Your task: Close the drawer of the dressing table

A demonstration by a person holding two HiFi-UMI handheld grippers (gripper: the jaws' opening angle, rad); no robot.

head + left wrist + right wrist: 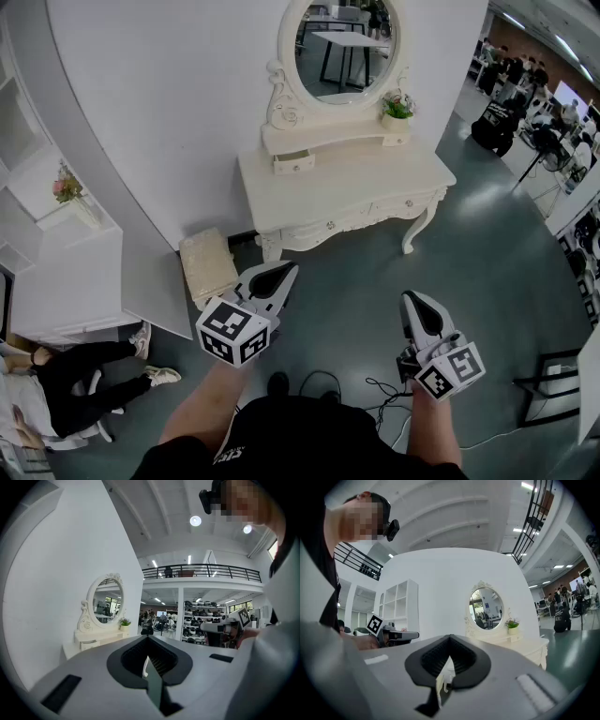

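The cream dressing table [347, 187] stands against the white wall, well ahead of me, under an oval mirror [347, 47]. A small drawer [293, 161] in its upper shelf sticks out a little. My left gripper [284, 274] and right gripper [418, 304] hover over the grey floor, well short of the table, both pointing toward it. Both are shut with nothing held. In the left gripper view the table [93, 641] appears far off to the left beyond the shut left gripper [148, 640]. The right gripper view has the table [525, 644] at right, past the right gripper [450, 640].
A padded stool [208, 264] stands left of the table, near my left gripper. A white shelf unit [56, 272] fills the left side, with a person's legs [84, 375] on the floor below it. Cables [375, 386] lie by my feet. A dark chair [553, 375] stands at right.
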